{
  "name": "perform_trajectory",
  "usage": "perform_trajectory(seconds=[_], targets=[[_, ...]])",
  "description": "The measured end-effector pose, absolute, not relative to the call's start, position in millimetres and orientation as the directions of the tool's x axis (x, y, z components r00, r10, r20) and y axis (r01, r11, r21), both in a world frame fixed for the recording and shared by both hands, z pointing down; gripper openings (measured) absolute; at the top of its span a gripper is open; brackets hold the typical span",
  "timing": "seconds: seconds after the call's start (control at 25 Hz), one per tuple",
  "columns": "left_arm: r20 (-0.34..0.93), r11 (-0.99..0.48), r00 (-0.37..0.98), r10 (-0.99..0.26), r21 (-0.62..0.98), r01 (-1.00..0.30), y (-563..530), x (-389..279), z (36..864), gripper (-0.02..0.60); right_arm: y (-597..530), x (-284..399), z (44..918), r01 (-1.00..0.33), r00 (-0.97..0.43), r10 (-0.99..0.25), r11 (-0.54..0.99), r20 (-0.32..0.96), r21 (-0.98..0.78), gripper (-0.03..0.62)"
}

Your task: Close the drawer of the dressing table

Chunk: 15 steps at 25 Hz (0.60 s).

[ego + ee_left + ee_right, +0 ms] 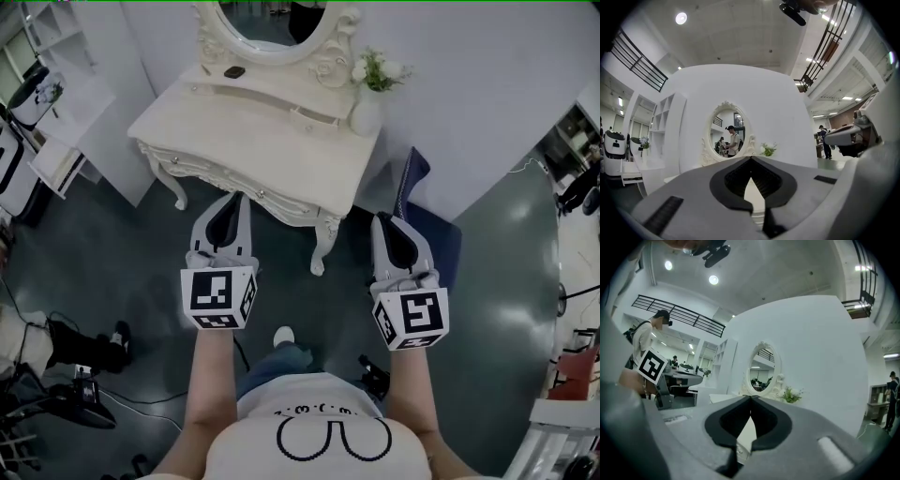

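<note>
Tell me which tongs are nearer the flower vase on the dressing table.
Right. The right tongs hang off the vase end of the dressing table; the left tongs face its middle, farther away.

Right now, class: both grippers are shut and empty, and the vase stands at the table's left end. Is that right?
No. The vase stands at the table's right end, as the head view shows. The left gripper and right gripper are indeed shut and empty.
</note>
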<state>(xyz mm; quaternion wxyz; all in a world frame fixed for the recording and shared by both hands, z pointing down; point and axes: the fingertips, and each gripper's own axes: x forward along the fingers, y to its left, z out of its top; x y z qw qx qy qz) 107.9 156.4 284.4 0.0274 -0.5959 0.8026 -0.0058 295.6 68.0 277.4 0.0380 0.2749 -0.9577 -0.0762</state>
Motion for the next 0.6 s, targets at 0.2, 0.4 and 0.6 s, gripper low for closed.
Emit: perform_trajectory(seconds=[0.2, 0.4, 0.6], targets=[[-0.018, 0.255, -0.254, -0.967, -0.044, -0.966, 121, 54, 287, -0.002, 38, 237, 278, -0.54, -0.832, -0.553, 0.825, 0.039, 0.167, -0.005], [-0.005, 0.231, -0.231, -0.973, -0.028, -0.973, 98, 22, 297, -0.002, 20, 202, 289, -0.55, -0.823, -0.565, 0.819, 0.065, 0.162, -0.003], [0.017, 0.23, -0.23, -0.973, -0.003, -0.973, 80, -5, 310, -0.002, -2, 179, 298, -0.555, -0.815, -0.572, 0.817, 0.093, 0.158, -0.005]])
